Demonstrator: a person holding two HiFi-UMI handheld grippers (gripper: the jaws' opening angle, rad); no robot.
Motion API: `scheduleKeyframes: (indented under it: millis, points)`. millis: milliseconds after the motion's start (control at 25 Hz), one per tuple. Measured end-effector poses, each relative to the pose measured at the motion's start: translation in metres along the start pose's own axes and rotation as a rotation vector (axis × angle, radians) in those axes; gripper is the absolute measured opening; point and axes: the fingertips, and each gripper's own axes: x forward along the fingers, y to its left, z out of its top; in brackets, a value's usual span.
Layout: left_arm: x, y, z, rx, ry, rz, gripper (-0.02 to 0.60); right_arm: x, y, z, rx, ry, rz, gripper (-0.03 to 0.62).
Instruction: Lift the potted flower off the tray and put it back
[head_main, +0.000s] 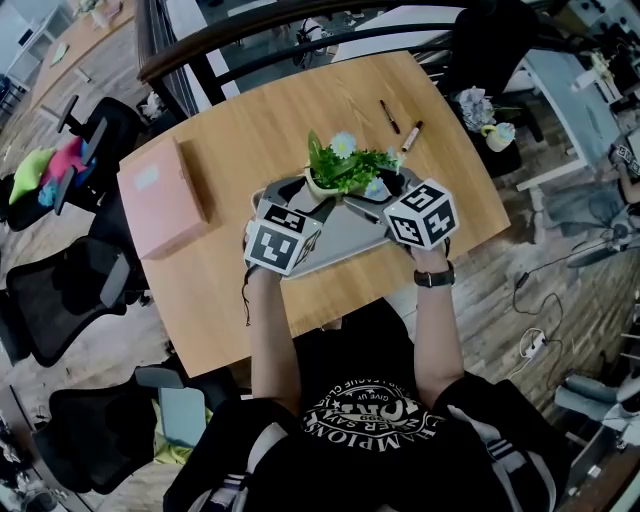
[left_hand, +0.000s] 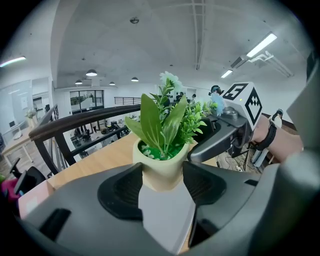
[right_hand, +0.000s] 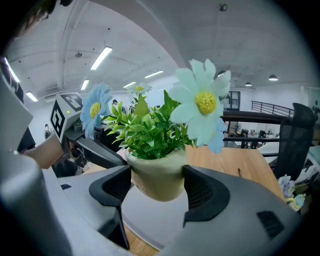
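Note:
The potted flower (head_main: 345, 165) has green leaves and pale blue blooms in a small cream pot (left_hand: 162, 167). It stands over the grey tray (head_main: 345, 238) near the middle of the wooden table (head_main: 240, 130). My left gripper (left_hand: 162, 182) has its pads pressed on both sides of the pot. From the other side, my right gripper (right_hand: 157, 187) clamps the same pot (right_hand: 157, 177). The pot's base is close over the tray (right_hand: 150, 215); whether they touch cannot be told. Each gripper shows in the other's view.
A pink box (head_main: 160, 195) lies on the table's left part. Two pens (head_main: 390, 115) lie beyond the tray. Black office chairs (head_main: 70, 300) stand to the left, and a dark railing (head_main: 250, 35) runs past the table's far edge.

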Motion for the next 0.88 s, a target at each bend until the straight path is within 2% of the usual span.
scheduleKeyframes:
  millis: [880]
  points:
    - [0.068, 0.0, -0.022, -0.027, 0.079, -0.023, 0.27, 0.021, -0.049, -0.047, 0.052, 0.081, 0.016, 0.344]
